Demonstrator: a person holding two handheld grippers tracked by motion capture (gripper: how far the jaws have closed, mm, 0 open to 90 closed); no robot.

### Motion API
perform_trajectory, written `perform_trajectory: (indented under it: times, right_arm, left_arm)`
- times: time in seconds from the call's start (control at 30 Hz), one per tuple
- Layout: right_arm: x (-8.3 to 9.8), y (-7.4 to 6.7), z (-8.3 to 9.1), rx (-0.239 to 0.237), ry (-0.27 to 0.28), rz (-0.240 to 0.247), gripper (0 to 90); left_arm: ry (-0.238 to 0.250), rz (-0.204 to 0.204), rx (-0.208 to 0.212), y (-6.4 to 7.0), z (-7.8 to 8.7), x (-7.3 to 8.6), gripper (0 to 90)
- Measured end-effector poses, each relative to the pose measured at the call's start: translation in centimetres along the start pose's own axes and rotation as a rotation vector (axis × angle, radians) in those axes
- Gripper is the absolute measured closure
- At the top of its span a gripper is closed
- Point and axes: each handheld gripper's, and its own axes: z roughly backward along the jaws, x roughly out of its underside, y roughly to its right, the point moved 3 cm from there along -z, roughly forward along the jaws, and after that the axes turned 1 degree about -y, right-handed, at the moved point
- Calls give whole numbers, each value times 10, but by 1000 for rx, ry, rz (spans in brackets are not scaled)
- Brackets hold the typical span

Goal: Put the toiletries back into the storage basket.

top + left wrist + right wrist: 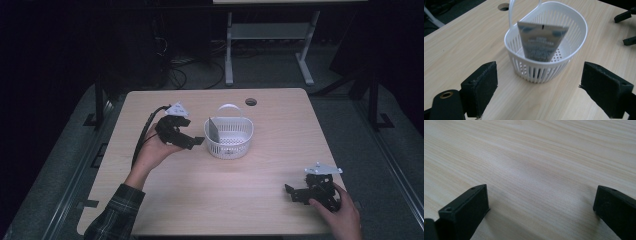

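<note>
Progress looked nearly complete to me: the grey tube (541,42) stood tilted inside the white basket (229,137), leaning on its 9 o'clock wall. My left gripper (192,140) hung level just beside the basket at 9 o'clock, jaws spread wide with nothing between them. My right gripper (291,192) rested at the table's (215,200) 4 o'clock, also wide and empty. I judged that only withdrawing was left.

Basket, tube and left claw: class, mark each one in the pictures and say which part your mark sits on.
Basket (541,72), left gripper view, on its slotted front wall.
Tube (541,41), left gripper view, on its printed flat face.
Left claw (192,139), high view, midway between its open tips.
</note>
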Motion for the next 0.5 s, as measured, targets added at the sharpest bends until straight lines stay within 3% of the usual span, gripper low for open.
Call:
perform_trajectory:
  times: [0.5]
  right_arm:
    - [0,0,0,0,0,2,0]
  left_arm:
    - [18,21,-63,-1,30,48,130]
